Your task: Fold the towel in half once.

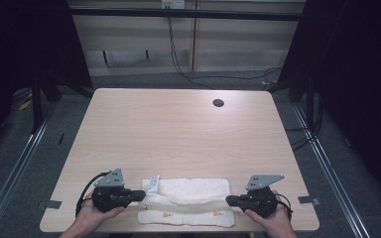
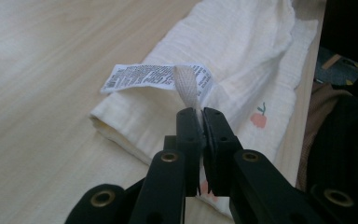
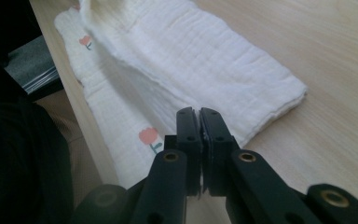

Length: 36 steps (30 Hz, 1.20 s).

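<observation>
The fingers (image 2: 189,128) of the left gripper (image 2: 200,140) are pressed together on a narrow woven hanging loop (image 2: 185,86) that rises from the cloth's near corner, pinched between the pads. Beside that loop a white printed care label (image 2: 142,77) sticks out flat over the surface (image 2: 37,93). The cloth is a folded cream muslin towel (image 2: 228,51) with small pink flower prints (image 2: 258,119), lying along the surface's near edge; in the high view the folded muslin towel (image 1: 191,201) sits between the two grippers, its front layer reaching almost to the edge.

The right gripper (image 3: 199,140) has its fingers (image 3: 213,135) closed flat against each other over the towel's (image 3: 191,60) other end; whether any fabric is caught between them cannot be told. A pink flower print (image 3: 148,136) shows just left of those fingers.

In the high view the left gripper (image 1: 136,195) points inward at the label end, held by the left hand (image 1: 96,213), and the right gripper (image 1: 230,200) points inward from the opposite side, held by the right hand (image 1: 273,218). A round dark hole (image 1: 218,103) sits in the far part of the surface (image 1: 178,129).
</observation>
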Available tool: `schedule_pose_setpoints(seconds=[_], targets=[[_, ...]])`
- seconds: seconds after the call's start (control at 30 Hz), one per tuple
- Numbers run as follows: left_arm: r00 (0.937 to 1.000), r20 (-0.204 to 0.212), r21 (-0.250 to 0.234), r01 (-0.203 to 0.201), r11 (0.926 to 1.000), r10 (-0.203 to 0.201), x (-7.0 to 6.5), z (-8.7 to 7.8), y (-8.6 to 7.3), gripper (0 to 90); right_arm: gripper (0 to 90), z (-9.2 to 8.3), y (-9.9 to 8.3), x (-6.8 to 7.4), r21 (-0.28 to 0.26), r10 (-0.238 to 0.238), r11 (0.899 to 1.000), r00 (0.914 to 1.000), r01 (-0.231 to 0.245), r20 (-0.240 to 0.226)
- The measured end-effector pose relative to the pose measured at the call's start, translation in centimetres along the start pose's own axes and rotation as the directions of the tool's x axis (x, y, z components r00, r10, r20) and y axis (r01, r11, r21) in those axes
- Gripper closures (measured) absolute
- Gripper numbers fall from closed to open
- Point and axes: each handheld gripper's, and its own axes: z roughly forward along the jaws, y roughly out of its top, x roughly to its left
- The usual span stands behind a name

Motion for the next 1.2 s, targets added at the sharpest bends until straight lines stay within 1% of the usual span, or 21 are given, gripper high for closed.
schedule_pose_setpoints(seconds=[0.07, 0.1, 0.23, 0.3, 0.33, 0.37, 0.47, 0.53, 0.6, 0.63, 0.73, 0.77, 0.8, 0.87, 0.93, 0.97, 1.03, 1.07, 1.1, 1.13, 1.2], targets=[[0.9999, 0.007, 0.024, -0.008, 0.9997, 0.007, -0.2, 0.3, -0.2, 85.9, 87.4, 0.1, -0.1, 0.0, 0.008, 0.0, 1.0, 1.0, 0.0, -0.003], [0.9998, 0.02, 0.029, -0.008, 0.9995, 0.007, -0.3, 0.5, -0.3, 85.9, 87.2, 0.1, -0.2, 0.0, 0.01, -0.005, 1.0, 0.9999, 0.005, -0.01], [0.9991, 0.042, 0.066, -0.01, 0.9978, 0.007, -0.3, 0.8, -0.7, 85.5, 86.0, 0.1, -0.7, 0.3, 0.024, 0.0, 1.0, 0.9998, 0.001, -0.021], [0.9991, 0.04, 0.08, -0.018, 0.9966, 0.015, -0.5, 0.8, -0.8, 85.2, 85.3, 0.1, -1.0, 0.3, 0.036, -0.005, 0.999, 0.9994, 0.006, -0.034], [0.999, 0.042, 0.084, -0.023, 0.9962, 0.019, -0.5, 0.8, -0.8, 84.9, 84.3, 0.2, -1.1, 0.3, 0.04, -0.004, 0.999, 0.9995, 0.005, -0.032], [0.9989, 0.045, 0.09, -0.018, 0.9958, 0.014, -0.6, 0.7, -0.9, 84.3, 83.6, 0.2, -1.2, 0.4, 0.045, -0.004, 0.999, 0.9994, 0.006, -0.036], [0.9986, 0.05, 0.084, -0.018, 0.9963, 0.014, -1.0, 0.7, -1.1, 82.1, 81.4, 0.2, -1.3, 0.6, 0.054, -0.008, 0.998, 0.999, 0.01, -0.044], [0.9982, 0.06, 0.091, -0.013, 0.9958, 0.007, -1.1, 0.6, -1.2, 79.5, 77.8, 0.2, -1.4, 0.8, 0.06, -0.006, 0.998, 0.9991, 0.008, -0.041], [0.9976, 0.067, 0.107, -0.025, 0.9939, 0.018, -1.3, 0.3, -1.3, 78.4, 73.3, 0.0, -1.6, 1.2, 0.06, -0.007, 0.998, 0.9994, 0.009, -0.032], [0.9976, 0.067, 0.102, -0.02, 0.9946, 0.013, -1.4, 0.3, -1.4, 77.0, 71.8, -0.1, -1.8, 1.4, 0.059, -0.008, 0.998, 0.9996, 0.009, -0.025], [0.996, 0.087, 0.084, -0.029, 0.996, 0.021, -1.6, -0.1, -1.3, 73.8, 66.5, -0.6, -2.4, 1.9, 0.048, -0.003, 0.999, 0.9998, 0.004, -0.02], [0.9962, 0.084, 0.051, -0.024, 0.9984, 0.019, -1.5, -0.4, -1.2, 72.3, 66.7, -0.8, -2.5, 2.0, 0.041, -0.002, 0.999, 0.9999, 0.003, -0.014], [0.9962, 0.087, 0.03, -0.01, 0.9995, 0.008, -1.5, -0.6, -1.1, 72.5, 66.9, -1.1, -2.5, 2.1, 0.027, -0.002, 1.0, 0.9999, 0.002, -0.012], [0.9956, 0.094, -0.012, -0.007, 0.9999, 0.008, -1.3, -1.1, -1.0, 72.1, 66.9, -1.2, -2.4, 2.1, 0.009, -0.003, 1.0, 1.0, 0.003, -0.006], [0.996, 0.089, -0.043, 0.007, 0.999, -0.004, -0.9, -1.6, -1.0, 71.0, 66.6, -1.2, -2.2, 2.0, -0.006, -0.002, 1.0, 1.0, 0.002, -0.004], [0.9969, 0.078, -0.057, 0.014, 0.9983, -0.01, -0.8, -1.8, -1.0, 71.1, 66.5, -1.1, -2.1, 2.0, -0.012, -0.006, 1.0, 1.0, 0.006, -0.001], [0.9968, 0.071, -0.077, 0.042, 0.9961, -0.037, -0.2, -2.1, -1.0, 70.0, 66.7, -1.0, -1.8, 2.0, -0.025, -0.006, 1.0, 1.0, 0.006, -0.001], [0.9974, 0.055, -0.083, 0.051, 0.9953, -0.046, 0.0, -2.2, -1.0, 69.7, 66.7, -0.9, -1.5, 1.9, -0.033, -0.005, 0.999, 1.0, 0.005, 0.003], [0.9977, 0.04, -0.085, 0.057, 0.9948, -0.054, 0.3, -2.3, -1.1, 69.4, 66.7, -0.8, -1.3, 2.0, -0.044, -0.004, 0.999, 1.0, 0.004, 0.008], [0.997, 0.029, -0.09, 0.075, 0.9932, -0.072, 0.6, -2.3, -1.1, 68.8, 67.1, -0.7, -1.0, 2.0, -0.056, -0.004, 0.998, 1.0, 0.005, 0.009], [0.9964, 0.007, -0.083, 0.085, 0.9929, -0.085, 1.2, -2.2, -1.1, 68.0, 67.1, -0.4, -0.3, 2.1, -0.077, 0.005, 0.997, 1.0, -0.005, -0.002]])
